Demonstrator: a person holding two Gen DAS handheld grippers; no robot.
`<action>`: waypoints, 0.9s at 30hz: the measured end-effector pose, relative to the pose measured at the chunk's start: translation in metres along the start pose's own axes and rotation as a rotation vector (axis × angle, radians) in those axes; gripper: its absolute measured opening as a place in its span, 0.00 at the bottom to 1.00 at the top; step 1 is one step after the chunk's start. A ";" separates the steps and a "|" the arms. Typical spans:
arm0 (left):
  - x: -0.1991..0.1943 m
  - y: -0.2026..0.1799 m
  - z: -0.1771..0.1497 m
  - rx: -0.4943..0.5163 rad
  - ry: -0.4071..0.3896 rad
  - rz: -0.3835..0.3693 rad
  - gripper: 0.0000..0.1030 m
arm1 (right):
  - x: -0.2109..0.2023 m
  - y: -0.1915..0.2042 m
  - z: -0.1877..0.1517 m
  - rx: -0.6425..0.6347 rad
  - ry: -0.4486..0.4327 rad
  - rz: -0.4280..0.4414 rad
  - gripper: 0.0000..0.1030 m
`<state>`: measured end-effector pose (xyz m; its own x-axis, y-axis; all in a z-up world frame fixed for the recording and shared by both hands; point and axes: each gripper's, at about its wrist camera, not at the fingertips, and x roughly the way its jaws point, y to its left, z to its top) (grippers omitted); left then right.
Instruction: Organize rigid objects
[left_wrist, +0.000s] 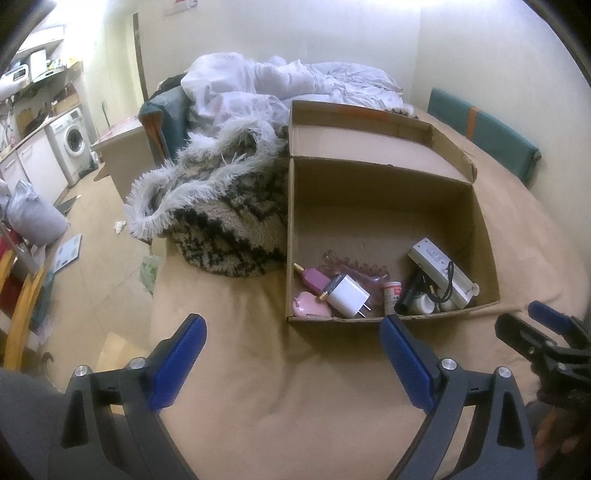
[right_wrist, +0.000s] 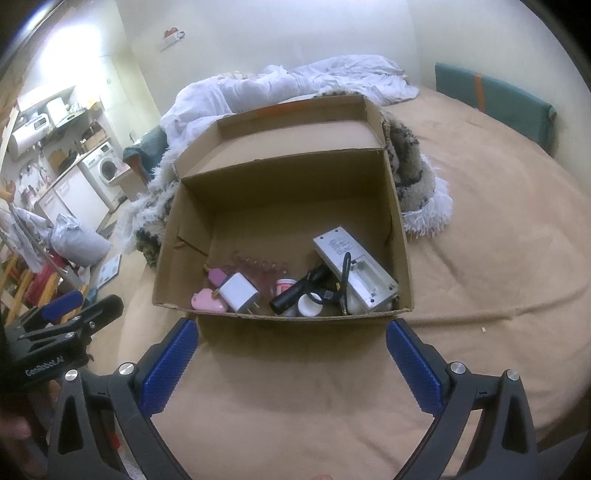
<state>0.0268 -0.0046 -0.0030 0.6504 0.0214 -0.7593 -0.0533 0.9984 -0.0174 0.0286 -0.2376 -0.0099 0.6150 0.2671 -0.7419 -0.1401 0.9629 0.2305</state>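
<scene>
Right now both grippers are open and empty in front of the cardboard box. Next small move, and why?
Probably close the flap: every small rigid item in view, such as the white wall charger and grey remote, already lies inside the open brown cardboard box, and nothing loose shows on the tan sheet. I would ease the right gripper forward toward the raised rear flap. The left gripper can wait.

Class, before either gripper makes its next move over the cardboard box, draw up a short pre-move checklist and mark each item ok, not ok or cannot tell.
1. Left gripper open, nothing between its fingers: ok.
2. Right gripper open and empty: ok.
3. Cardboard box open on top, lid flap back: ok.
4. White charger, pink items and grey remote lie inside the box: ok.
5. No loose rigid object left on the tan bedcover: cannot tell.
</scene>
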 end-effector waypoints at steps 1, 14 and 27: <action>0.000 0.000 0.000 -0.002 0.003 0.000 0.91 | 0.000 0.000 0.000 0.001 0.001 -0.002 1.00; 0.000 0.000 0.000 -0.003 0.001 0.000 0.91 | -0.002 -0.003 0.001 0.008 -0.012 -0.010 1.00; 0.000 -0.001 0.000 -0.005 0.002 -0.004 0.91 | -0.003 -0.004 0.001 0.009 -0.012 -0.006 1.00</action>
<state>0.0270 -0.0052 -0.0030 0.6490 0.0173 -0.7606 -0.0543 0.9982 -0.0237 0.0279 -0.2421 -0.0078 0.6249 0.2612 -0.7357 -0.1295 0.9640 0.2322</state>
